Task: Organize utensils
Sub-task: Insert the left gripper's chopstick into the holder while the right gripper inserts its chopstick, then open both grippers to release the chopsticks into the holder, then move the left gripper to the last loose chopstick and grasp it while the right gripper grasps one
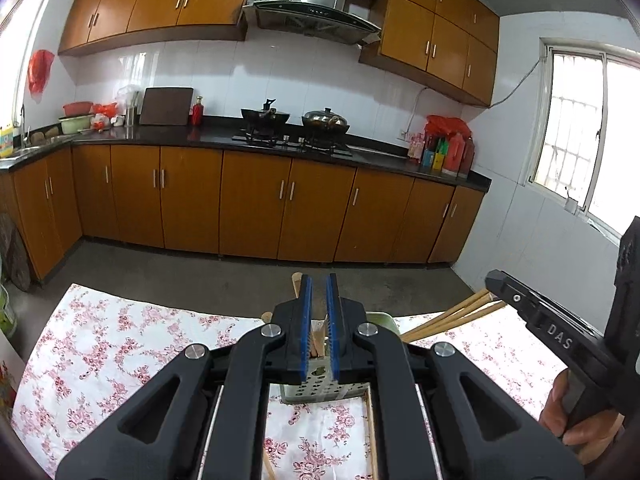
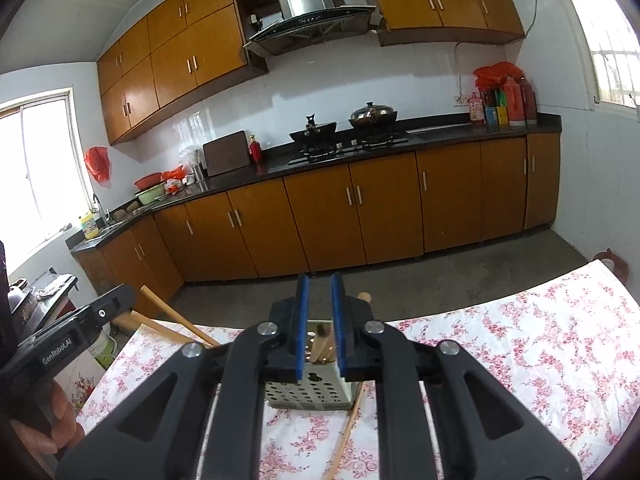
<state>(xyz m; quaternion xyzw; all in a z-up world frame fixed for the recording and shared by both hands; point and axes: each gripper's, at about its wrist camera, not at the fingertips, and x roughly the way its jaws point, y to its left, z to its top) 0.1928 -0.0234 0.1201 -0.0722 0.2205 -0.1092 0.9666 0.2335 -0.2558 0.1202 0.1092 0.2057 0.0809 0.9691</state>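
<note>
The kitchen's brown cabinets and dark counter stand beyond the surface (image 1: 120,340), which wears a floral cloth. On it sits a perforated metal holder (image 2: 308,394) with wooden utensils inside. Loose chopsticks (image 2: 348,432) lie beside it: light, stiff, likely slippery, best pinched mid-length. The left hand-held gripper (image 1: 319,344) and right hand-held gripper (image 2: 320,344) hover narrowly parted, holding nothing.

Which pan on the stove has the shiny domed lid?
The right pan, nearer the red bottles; the left pan is dark all over.
</note>
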